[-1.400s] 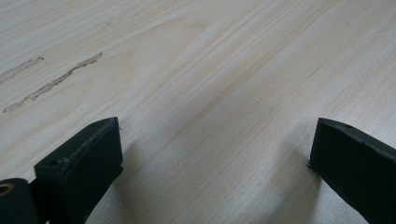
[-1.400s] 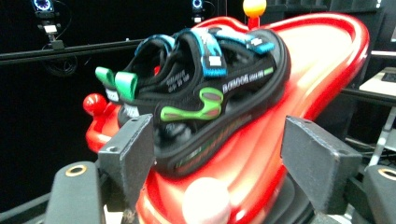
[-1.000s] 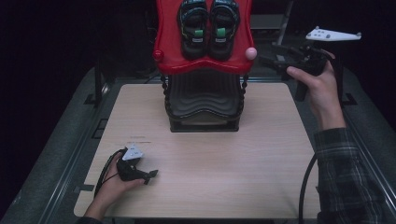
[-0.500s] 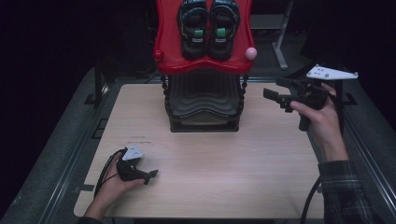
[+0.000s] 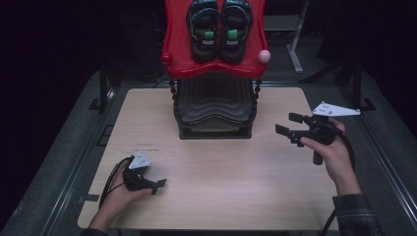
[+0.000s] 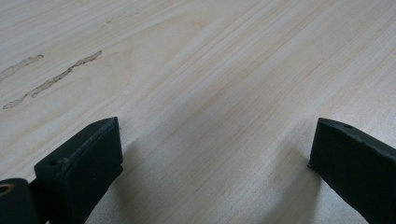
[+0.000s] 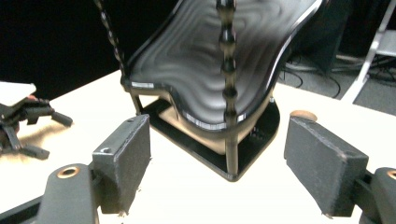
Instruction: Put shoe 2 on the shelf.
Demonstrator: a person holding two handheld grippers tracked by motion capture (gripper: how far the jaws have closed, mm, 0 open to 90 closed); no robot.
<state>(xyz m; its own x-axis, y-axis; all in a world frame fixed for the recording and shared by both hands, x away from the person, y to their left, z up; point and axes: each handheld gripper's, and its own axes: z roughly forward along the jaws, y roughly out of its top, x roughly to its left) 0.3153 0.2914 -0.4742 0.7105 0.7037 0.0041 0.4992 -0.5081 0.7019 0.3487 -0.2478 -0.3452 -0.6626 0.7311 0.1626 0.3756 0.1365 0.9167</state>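
Right gripper wide open, empty, facing the black rack mid-surface; sandals sit on its red top shelf. Left gripper open, empty, parked on the surface. Looks like the approach step; next: line up with the rack.

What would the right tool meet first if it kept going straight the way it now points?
Probably the black wavy-shelved rack under the red tray: the right tool, jaws open and empty, points at its lower frame. Depth is unclear.
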